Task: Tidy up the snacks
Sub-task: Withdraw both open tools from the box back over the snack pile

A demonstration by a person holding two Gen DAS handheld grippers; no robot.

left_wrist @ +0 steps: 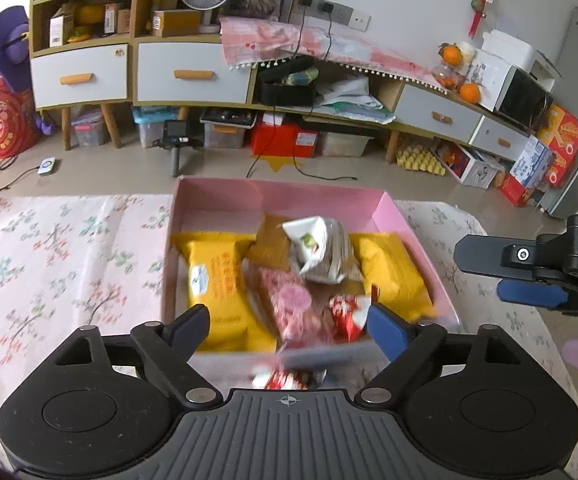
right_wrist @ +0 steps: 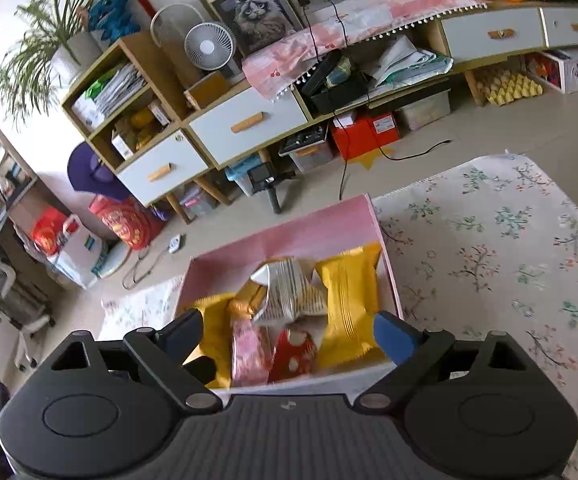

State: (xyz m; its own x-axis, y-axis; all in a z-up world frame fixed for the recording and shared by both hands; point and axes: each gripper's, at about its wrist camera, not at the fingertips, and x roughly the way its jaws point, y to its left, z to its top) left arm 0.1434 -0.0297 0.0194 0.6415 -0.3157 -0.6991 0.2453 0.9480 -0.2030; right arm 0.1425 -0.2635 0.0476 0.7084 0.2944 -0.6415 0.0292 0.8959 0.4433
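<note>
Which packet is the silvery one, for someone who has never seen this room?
Find the pink box on the floral cloth. The silvery packet lies on top, mid-pile, between two yellow packets; it alone is white with grey stripes.

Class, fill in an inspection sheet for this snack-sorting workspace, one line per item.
Surface: floral tablecloth, box resting on it.
Job's things: pink box holds yellow packets, a silver pouch, a pink packet, a red packet.
Clutter: a red wrapper lies outside the box's near wall.
Grippers: left claw open, empty; right claw open, empty.
Cables: black leads on the floor.
Surroundings: drawer cabinet, fan, oranges.
</note>
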